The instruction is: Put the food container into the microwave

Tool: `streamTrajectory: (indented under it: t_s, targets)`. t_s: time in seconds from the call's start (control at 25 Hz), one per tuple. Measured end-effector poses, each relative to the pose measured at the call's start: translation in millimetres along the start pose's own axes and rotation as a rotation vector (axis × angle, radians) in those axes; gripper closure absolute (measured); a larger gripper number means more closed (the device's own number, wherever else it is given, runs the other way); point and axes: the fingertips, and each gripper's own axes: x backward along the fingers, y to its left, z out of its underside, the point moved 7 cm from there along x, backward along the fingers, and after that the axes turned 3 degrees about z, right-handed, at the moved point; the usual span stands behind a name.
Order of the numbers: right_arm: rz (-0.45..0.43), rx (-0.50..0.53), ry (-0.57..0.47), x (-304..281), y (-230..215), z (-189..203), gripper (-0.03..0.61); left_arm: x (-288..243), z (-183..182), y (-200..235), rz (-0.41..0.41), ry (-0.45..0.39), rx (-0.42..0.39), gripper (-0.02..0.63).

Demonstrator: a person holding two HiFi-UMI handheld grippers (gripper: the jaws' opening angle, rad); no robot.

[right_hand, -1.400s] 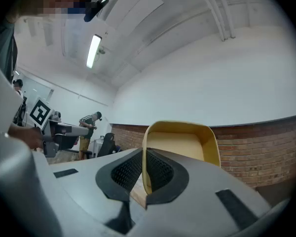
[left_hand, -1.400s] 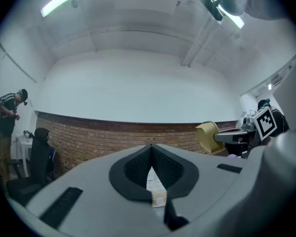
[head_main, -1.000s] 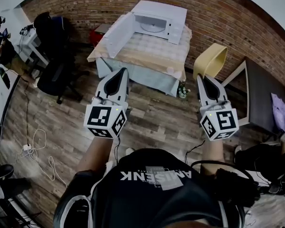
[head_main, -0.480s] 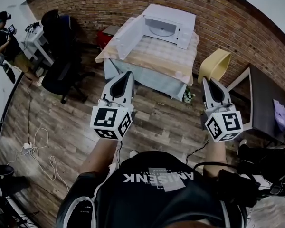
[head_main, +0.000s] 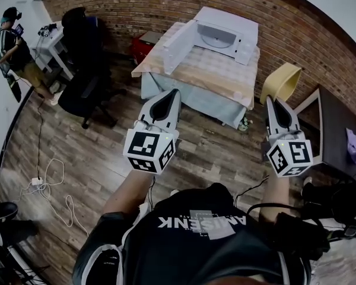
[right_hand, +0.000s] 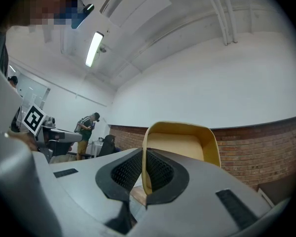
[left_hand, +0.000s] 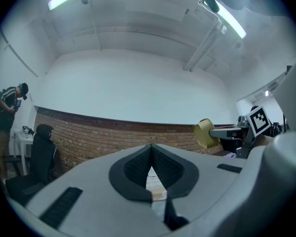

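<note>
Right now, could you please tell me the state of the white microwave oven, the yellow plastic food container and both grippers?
white microwave oven: door swung open.
yellow plastic food container: lidless, held in the air by its wall, tipped on edge.
right gripper: shut on the container's wall.
left gripper: shut, nothing between its jaws.

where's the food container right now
In the head view the yellow food container is at the right, pinched by its rim in the right gripper, just right of the cloth-covered table carrying the open microwave.
</note>
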Motion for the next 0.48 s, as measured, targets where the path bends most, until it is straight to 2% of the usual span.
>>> streamTrajectory:
  t_s: [0.24,0.48]
  targets:
    - [0.007,0.016,0.026,-17,7,-1,0.528,-4,-4,20,0.01,-0.027,0.01,0.603]
    - [-0.002,0.018,0.018,-50,0,2,0.528,-27,-3,37,0.027,-0.017,0.01,0.603]
